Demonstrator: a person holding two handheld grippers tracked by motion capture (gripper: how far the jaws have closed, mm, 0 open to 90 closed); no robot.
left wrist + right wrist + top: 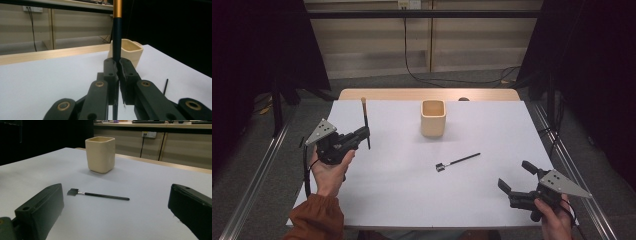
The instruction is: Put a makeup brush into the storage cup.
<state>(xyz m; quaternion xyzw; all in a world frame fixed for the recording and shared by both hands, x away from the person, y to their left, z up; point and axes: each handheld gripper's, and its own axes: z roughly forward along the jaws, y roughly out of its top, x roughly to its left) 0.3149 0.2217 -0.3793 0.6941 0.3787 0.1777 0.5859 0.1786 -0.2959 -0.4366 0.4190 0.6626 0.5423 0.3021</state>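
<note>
Since the left tongs point(364, 134) clamp the brush point(365, 120) upright for the cup point(433, 118), the right tongs point(518, 177) wait wide open, empty.

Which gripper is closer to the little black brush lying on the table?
Right. The right gripper, jaws open, sits just right of and nearer the person than the flat brush. The left gripper is farther off to the left, shut on another brush.

Cup point(100, 154): no print I can read.
Brush in my left fingers point(117, 30): no brand legible.
Surface point(412, 190): blank, no labels.
</note>
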